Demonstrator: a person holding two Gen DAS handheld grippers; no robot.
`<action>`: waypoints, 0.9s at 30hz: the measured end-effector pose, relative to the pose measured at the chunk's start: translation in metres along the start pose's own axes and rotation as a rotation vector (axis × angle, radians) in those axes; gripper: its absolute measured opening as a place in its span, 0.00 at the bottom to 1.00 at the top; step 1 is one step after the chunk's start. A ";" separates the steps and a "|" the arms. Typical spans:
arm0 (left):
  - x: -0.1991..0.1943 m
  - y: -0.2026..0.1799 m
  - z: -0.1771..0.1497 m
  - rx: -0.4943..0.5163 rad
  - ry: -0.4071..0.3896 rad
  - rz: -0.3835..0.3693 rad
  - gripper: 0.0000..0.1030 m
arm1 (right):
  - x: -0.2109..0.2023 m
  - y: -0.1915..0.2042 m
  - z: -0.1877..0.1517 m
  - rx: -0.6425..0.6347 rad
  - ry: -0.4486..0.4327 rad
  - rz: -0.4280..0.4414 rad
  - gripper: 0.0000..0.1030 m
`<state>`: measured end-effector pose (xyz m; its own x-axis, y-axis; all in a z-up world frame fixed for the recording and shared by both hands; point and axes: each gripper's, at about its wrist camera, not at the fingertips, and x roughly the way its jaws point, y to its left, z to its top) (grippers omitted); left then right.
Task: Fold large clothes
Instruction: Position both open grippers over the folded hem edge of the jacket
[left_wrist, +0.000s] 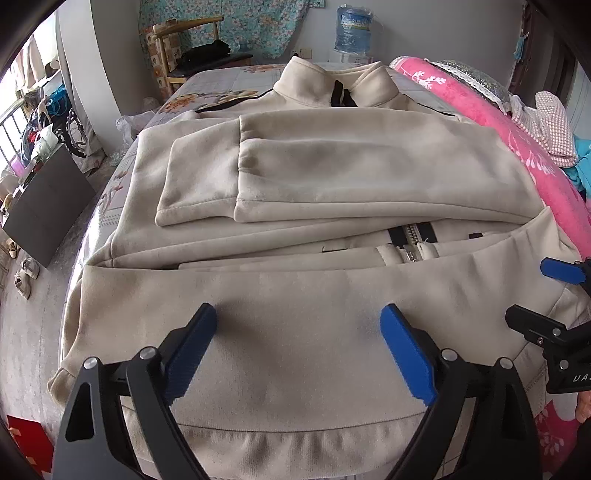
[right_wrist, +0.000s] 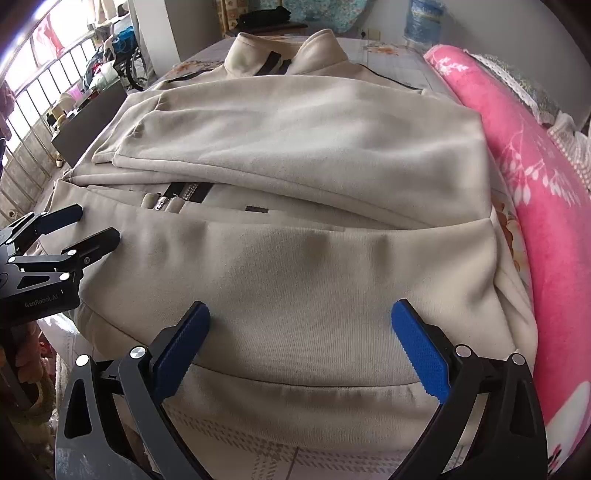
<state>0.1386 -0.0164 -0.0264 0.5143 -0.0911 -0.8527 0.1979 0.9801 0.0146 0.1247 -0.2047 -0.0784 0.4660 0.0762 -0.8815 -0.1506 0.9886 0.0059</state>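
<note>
Beige fleece pretty much fills both views: a zip-up jacket (left_wrist: 332, 177) is spread on a bed with a floral sheet (left_wrist: 207, 92), collar at the top of the frame and hem at the bottom. Both sleeves are folded across the chest, one cuff overlapping the other around centre-left in the left wrist view. The bottom part is folded up over the front, so only a short bit of the black zipper (left_wrist: 410, 240) peeks out just above that fold edge. The left gripper (left_wrist: 299, 350) sits low in its own frame with its blue pads (left_wrist: 192, 350) spread wide apart over the folded-up hem, nothing pinched between them. Same deal for the right gripper (right_wrist: 301, 347) in its view: jaws splayed wide, cloth lying under the gap but not grabbed. Each gripper also shows at the edge of the other's picture, so they're side by side over the hem. A pink floral blanket (right_wrist: 535, 177) runs down the right side of the frame beside the jacket, and a blue water jug (left_wrist: 352, 29) stands by the far wall at top.
</note>
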 end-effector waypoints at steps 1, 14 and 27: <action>0.000 0.000 0.000 -0.001 0.001 0.000 0.88 | 0.000 0.000 0.000 0.000 0.003 0.000 0.92; 0.003 0.000 0.002 -0.010 0.001 -0.022 0.94 | 0.002 0.002 0.002 -0.002 0.020 -0.011 0.92; 0.004 -0.003 -0.001 -0.010 -0.001 0.006 0.94 | 0.003 0.003 0.002 0.005 0.022 -0.014 0.92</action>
<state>0.1392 -0.0191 -0.0301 0.5167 -0.0853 -0.8519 0.1862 0.9824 0.0146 0.1275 -0.2008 -0.0799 0.4488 0.0595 -0.8917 -0.1402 0.9901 -0.0044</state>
